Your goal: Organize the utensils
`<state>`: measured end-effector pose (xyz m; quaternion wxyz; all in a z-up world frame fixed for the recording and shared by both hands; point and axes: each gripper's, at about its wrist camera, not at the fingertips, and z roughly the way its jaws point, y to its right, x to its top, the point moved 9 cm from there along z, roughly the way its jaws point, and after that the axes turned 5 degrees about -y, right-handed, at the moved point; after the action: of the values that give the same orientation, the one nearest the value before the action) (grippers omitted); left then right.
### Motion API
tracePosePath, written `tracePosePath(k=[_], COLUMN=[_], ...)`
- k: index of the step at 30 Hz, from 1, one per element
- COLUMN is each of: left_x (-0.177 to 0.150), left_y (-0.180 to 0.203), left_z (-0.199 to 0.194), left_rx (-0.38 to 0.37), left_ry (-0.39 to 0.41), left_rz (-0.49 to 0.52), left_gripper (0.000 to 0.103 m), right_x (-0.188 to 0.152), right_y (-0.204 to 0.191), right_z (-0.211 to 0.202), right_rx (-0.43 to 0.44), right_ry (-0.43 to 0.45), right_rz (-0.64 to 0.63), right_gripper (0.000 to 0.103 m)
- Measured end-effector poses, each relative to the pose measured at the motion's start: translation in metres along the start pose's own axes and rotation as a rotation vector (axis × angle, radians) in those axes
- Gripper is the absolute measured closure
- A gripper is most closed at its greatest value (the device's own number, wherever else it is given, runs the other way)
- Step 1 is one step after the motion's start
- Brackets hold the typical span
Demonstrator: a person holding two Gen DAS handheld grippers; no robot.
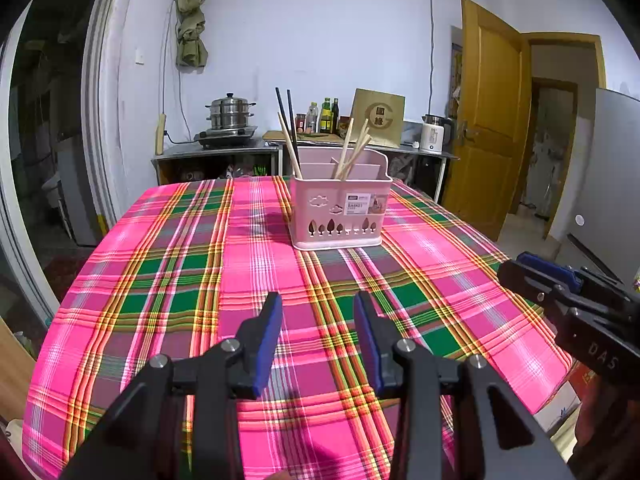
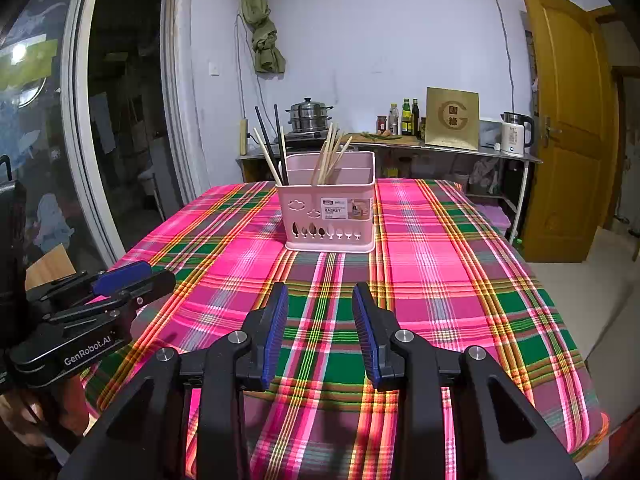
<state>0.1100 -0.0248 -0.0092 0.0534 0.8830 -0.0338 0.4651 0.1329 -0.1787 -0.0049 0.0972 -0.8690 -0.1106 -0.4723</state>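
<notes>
A pink plastic utensil basket (image 1: 340,204) (image 2: 330,208) stands upright on the far half of the plaid-covered table (image 1: 248,264) (image 2: 432,264). Its left compartment holds two black chopsticks (image 1: 286,120) (image 2: 266,136) and light wooden ones; the right compartment holds several wooden chopsticks (image 1: 352,148) (image 2: 330,152). My left gripper (image 1: 318,300) hovers over the near part of the cloth, open, nothing between its blue pads. My right gripper (image 2: 320,292) is likewise open and empty, well short of the basket. Each gripper shows at the edge of the other's view (image 1: 532,268) (image 2: 132,274).
Behind the table a metal counter (image 1: 224,152) (image 2: 500,152) carries a steel steamer pot (image 1: 230,114) (image 2: 310,116), bottles (image 1: 328,114), a gold box (image 1: 378,118) and a white kettle (image 1: 434,134) (image 2: 516,132). A wooden door (image 1: 488,120) (image 2: 568,120) stands open at right. A hand (image 2: 36,416) grips the left tool.
</notes>
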Motion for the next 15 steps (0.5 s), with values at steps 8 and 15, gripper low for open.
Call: tracePosePath(k=[8, 15], left_x=[-0.0003, -0.0009], left_y=[-0.0003, -0.0012], left_z=[0.0007, 0.0014], left_rx=[0.002, -0.002], left_ry=[0.001, -0.002], left_rz=[-0.009, -0.012], left_gripper=[0.064, 0.064], right_x=[0.0000, 0.0011], right_y=[-0.0002, 0.0001], right_z=[0.0007, 0.0023], right_rx=[0.001, -0.004], right_ry=[-0.002, -0.002], right_rz=[-0.007, -0.010], right_gripper=[0.069, 0.069])
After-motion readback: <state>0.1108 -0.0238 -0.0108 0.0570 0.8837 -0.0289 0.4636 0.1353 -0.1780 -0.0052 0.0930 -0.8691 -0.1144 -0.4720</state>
